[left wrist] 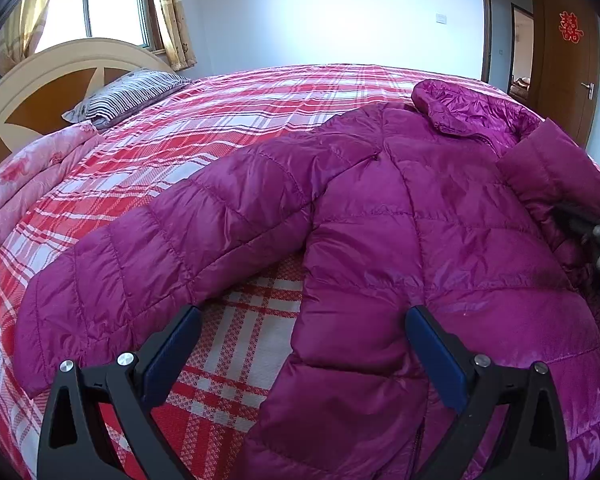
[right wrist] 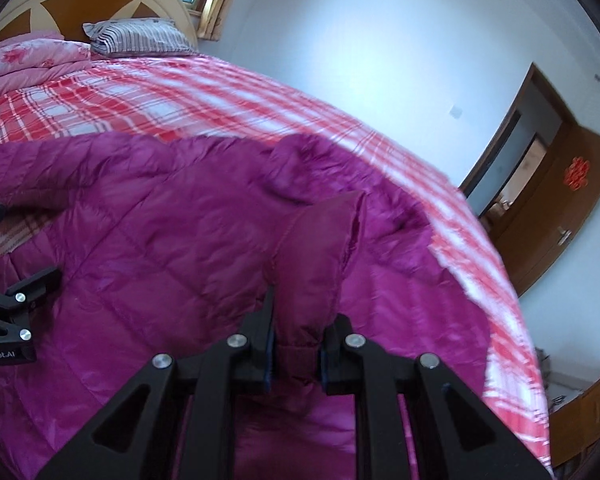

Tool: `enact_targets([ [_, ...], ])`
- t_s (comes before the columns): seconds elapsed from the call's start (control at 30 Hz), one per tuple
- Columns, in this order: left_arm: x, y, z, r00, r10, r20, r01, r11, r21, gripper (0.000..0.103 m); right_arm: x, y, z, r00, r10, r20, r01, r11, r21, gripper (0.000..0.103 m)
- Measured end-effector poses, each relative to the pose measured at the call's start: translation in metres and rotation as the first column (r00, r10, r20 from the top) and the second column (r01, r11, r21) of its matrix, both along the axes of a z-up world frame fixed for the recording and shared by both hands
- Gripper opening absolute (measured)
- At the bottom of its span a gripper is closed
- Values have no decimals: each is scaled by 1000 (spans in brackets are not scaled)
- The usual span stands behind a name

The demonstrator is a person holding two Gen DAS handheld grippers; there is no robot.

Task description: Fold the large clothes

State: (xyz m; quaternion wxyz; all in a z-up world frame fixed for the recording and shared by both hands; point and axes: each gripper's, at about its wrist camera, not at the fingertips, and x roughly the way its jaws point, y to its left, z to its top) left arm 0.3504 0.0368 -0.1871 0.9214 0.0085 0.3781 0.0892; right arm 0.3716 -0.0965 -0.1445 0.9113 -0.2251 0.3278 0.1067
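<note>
A large magenta quilted down jacket (left wrist: 400, 208) lies spread on the bed, its left sleeve (left wrist: 152, 240) stretched out toward the left and its collar (left wrist: 444, 112) at the far side. My left gripper (left wrist: 300, 320) is open and empty, held above the jacket's side edge near the armpit. My right gripper (right wrist: 298, 320) is shut on the cuff end of the right sleeve (right wrist: 320, 248) and holds it lifted over the jacket's body (right wrist: 160, 240). The right gripper also shows at the right edge of the left wrist view (left wrist: 596, 240).
The bed has a red and white plaid sheet (left wrist: 220, 120). A striped pillow (left wrist: 128, 94) and a pink quilt (left wrist: 32, 184) lie by the headboard (left wrist: 40, 88) at the left. A wooden door (left wrist: 568, 64) stands open at the far right.
</note>
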Motion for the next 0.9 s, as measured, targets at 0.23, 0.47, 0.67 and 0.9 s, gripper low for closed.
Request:
enact_targets([
  [0.23, 0, 0, 0, 1000, 9, 2, -9, 1000, 5, 102, -18, 5, 13, 996, 90, 2, -89, 983, 158, 68],
  [0.47, 1, 4, 4, 1000, 13, -18, -13, 1000, -8, 102, -48, -21, 65, 987, 136, 88, -159, 916, 367, 82],
  [0.67, -5, -25, 66, 992, -93, 82, 90, 995, 47, 102, -16, -71, 46, 986, -166, 28, 153, 953, 261, 55],
  [0.9, 33, -102, 79, 954, -282, 105, 274, 958, 82, 102, 28, -135, -35, 902, -383, -201, 416, 896, 157, 52],
])
